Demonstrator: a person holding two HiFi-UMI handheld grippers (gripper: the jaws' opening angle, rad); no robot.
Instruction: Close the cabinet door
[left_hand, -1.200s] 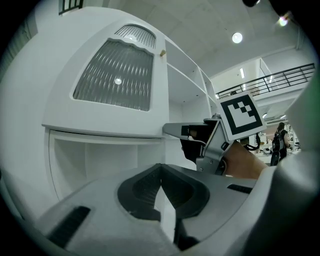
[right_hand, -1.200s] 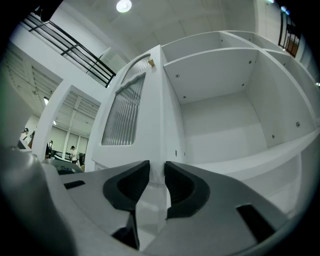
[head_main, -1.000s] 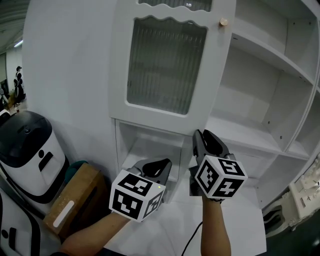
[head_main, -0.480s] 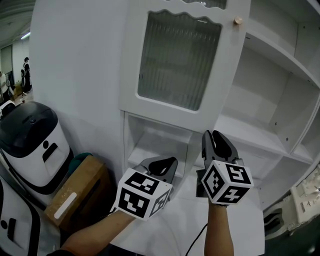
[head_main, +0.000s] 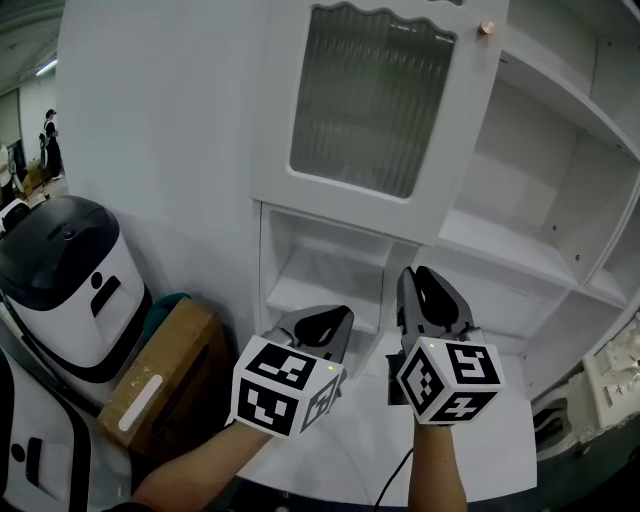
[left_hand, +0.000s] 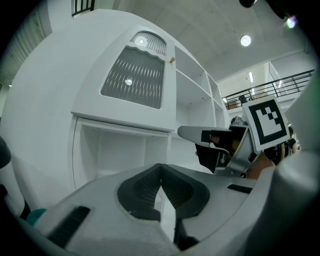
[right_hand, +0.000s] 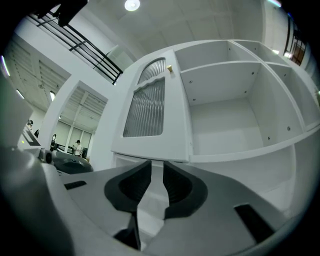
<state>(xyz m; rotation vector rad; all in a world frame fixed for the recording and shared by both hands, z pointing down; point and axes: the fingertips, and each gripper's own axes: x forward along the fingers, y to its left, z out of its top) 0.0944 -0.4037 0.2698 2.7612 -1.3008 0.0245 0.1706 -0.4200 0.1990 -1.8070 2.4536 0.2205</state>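
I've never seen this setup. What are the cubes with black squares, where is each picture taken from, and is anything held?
No robot here: a person holds a two-jaw gripper in each hand; the patterned cubes are part of them. One picture comes from a camera on the person's head, looking down; the other two come from cameras on the grippers, looking along their jaws. Ahead is a white cabinet whose door, with a ribbed glass panel and small knob, stands open beside bare shelves. The left gripper is shut and empty. The right gripper has jaws that have just been closing but stand apart with nothing between them. Neither touches the door. A cardboard box sits at the lower left.
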